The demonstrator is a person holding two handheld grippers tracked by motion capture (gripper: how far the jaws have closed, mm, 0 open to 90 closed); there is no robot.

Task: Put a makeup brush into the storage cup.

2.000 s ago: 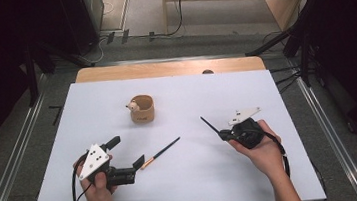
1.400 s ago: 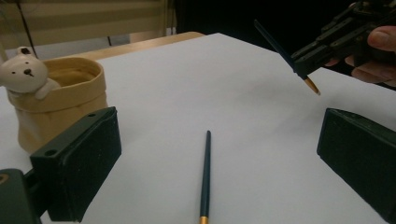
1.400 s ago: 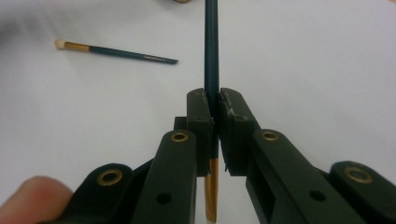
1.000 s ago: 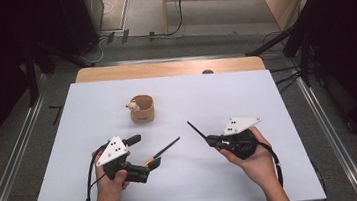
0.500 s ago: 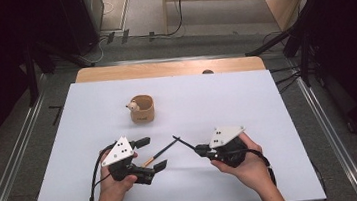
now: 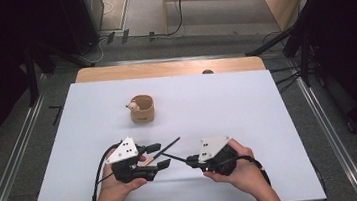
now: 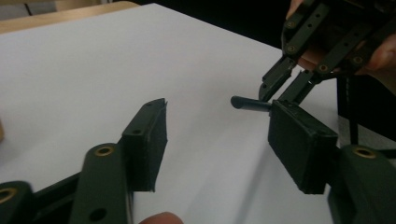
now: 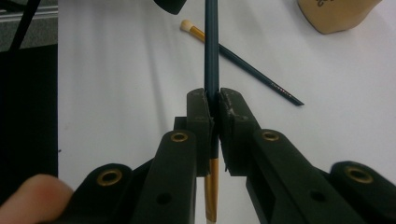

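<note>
High view: left gripper [image 6: 156, 155] low on the white counter [image 6: 269, 121], fingers half open around a pencil [image 6: 164, 150] lying there, pads not on it. They've just been closing. Right gripper [image 6: 189, 159] just beside it, tip pointing at the left one. Tan cup [image 6: 142, 109] farther back.

Left gripper view: gap between fingers [image 7: 149, 140], nothing gripped; dark pencil tip [image 7: 250, 103] at the far pad.

Right gripper view: fingers [image 8: 201, 122] clamped on a second pencil [image 8: 211, 51]; the other pencil [image 8: 243, 60] lies on the counter.

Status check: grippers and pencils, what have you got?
Right gripper shut on pencil. Left gripper has just been closing, nothing between pads. Second pencil flat on table. Nothing blocking.
</note>
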